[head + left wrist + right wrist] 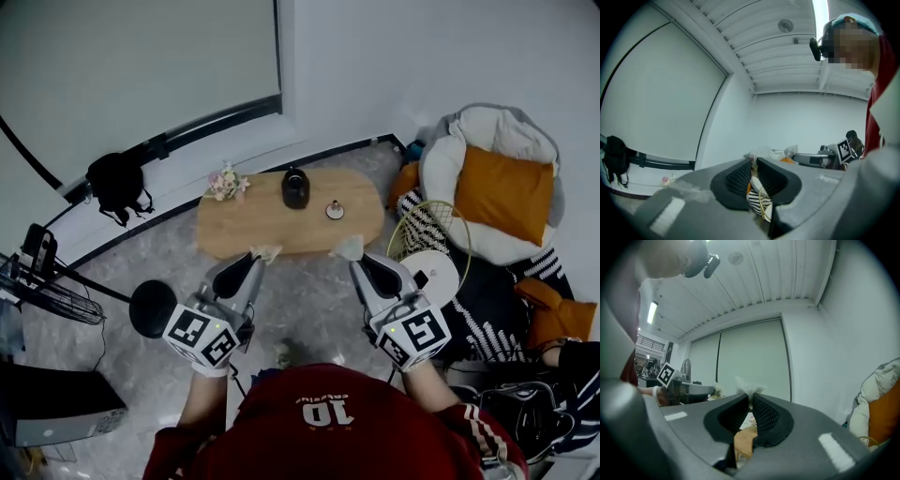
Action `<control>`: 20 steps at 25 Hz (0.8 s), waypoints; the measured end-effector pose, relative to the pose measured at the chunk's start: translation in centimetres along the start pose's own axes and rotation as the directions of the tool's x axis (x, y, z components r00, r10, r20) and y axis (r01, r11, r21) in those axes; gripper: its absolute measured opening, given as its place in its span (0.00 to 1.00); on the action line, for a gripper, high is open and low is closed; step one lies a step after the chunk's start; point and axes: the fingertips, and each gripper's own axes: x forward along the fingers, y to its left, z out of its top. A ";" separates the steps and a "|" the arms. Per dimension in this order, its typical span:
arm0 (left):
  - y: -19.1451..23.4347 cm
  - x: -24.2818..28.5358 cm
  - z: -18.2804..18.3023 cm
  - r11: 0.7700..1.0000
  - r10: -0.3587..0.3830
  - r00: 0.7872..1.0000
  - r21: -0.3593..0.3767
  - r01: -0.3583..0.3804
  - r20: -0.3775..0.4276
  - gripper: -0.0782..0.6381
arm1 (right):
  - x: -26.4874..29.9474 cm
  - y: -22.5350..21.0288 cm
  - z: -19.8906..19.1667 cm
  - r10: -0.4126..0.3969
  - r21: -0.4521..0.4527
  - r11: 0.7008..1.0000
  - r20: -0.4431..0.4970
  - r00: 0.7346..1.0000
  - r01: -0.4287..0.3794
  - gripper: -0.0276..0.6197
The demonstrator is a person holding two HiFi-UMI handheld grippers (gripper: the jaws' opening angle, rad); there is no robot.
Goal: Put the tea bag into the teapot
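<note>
1. Your right gripper [352, 251] has its jaws pressed almost together on a pale, crumpled tea bag [749, 386] that pokes out past the tips. It hangs in the air just off the near edge of the table [234, 234], not over the pot. Hold that pinch firm until the bag is above the opening.
2. Your left gripper [262, 255] is likewise nipped onto a small pale scrap [268, 249]. I cannot tell whether it is wrapper or part of the bag. It seems to have no part in the drop, so hold it off to the side, clear of the flowers [225, 182] at the far edge, toward the table's left end.
3. The teapot [295, 187] stands near the middle of the far edge, well apart from both grippers. The bag has to cross the table's whole depth, so step or lean in rather than stretch.
4. A small round thing [335, 210] sits just right of the teapot. It may be the lid, but it is too small to tell, and so is whether the pot's mouth is open. Check that before you go down.
5. Come in from above with the bag centred on the mouth. Spread the jaws only once the bag is inside the rim, because it looks light and will likely cling or drift.
6. Pass to the left of the round thing so the gripper's body doesn't knock it.
</note>
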 end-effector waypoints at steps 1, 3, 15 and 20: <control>0.1 0.0 -0.1 1.000 0.001 1.000 -0.004 -0.001 -0.001 0.18 | 0.1 0.0 0.0 -0.002 0.009 1.000 0.003 1.000 0.002 0.09; 0.4 -0.2 -0.4 1.000 -0.003 1.000 -0.003 0.003 -0.002 0.18 | 0.3 0.0 0.0 -0.006 0.015 1.000 0.003 1.000 0.005 0.09; 5.5 -0.5 -0.2 1.000 0.002 1.000 -0.014 -0.002 0.011 0.18 | 4.9 1.0 -0.3 -0.015 0.016 1.000 0.016 1.000 0.015 0.09; 8.0 -0.4 0.6 1.000 -0.013 1.000 -0.008 0.013 0.019 0.18 | 8.2 2.6 -0.7 0.008 0.019 1.000 0.018 1.000 -0.008 0.09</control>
